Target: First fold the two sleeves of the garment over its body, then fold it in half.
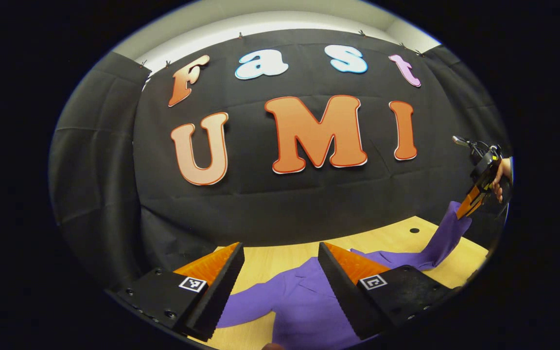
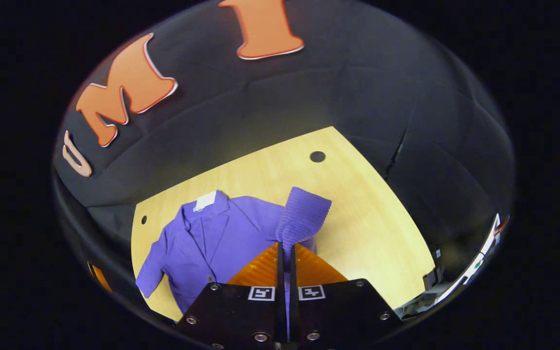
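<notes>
A purple jacket [image 2: 212,238] lies face up on the wooden table [image 2: 367,218], collar toward the booth wall. My right gripper [image 2: 285,248] is shut on the cuff of one sleeve [image 2: 304,214] and holds it lifted above the table. In the left gripper view that same right gripper [image 1: 469,206] hangs at the far right with the sleeve [image 1: 443,240] stretched up to it, a hand behind it. My left gripper [image 1: 280,257] is open, low over the jacket body [image 1: 299,301], nothing between its fingers. The other sleeve [image 2: 151,270] lies flat, spread outward.
Two small dark holes [image 2: 317,156] [image 2: 143,219] mark the table near its far edge. Black cloth walls close in behind the table. Bare wood lies to the right of the jacket in the right gripper view.
</notes>
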Motion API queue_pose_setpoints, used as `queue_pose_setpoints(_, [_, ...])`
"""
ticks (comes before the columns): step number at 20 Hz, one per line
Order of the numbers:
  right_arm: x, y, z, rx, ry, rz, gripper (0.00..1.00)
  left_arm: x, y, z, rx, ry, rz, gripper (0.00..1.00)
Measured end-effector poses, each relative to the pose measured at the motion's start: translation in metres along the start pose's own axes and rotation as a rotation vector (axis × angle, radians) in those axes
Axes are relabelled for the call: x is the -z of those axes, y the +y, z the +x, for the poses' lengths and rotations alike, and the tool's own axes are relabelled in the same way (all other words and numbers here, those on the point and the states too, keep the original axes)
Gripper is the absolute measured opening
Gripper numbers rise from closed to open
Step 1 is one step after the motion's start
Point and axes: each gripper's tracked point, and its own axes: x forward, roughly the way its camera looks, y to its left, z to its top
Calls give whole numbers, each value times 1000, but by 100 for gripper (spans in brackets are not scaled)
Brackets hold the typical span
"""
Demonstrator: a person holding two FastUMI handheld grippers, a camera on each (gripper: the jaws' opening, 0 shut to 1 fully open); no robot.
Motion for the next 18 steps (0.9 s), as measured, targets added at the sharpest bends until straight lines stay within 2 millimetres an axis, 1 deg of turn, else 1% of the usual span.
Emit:
queue_pose_setpoints(3, [-3,47,6,-40,2,-68,3,11,25,0,-28,21,-14,98])
queue_pose_setpoints(7, [-5,113,13,-106,9,-158,3,18,63,-5,-87,29,-12,98])
queue_pose_setpoints(8, [-4,131,16,-129,18,-180,3,20,73,-6,-102,35,-12,98])
queue_pose_setpoints(10, [0,159,24,-152,31,-216,3,28,88,-7,-130,49,-16,98])
queue_pose_setpoints(12, [10,185,34,-182,60,-244,2,35,103,-11,-158,63,-21,99])
queue_pose_setpoints(14, [20,207,41,-210,83,-254,2,43,117,-15,-185,78,-30,98])
queue_pose_setpoints(18, [42,257,50,-278,112,-297,2,57,139,-21,-241,108,-41,98])
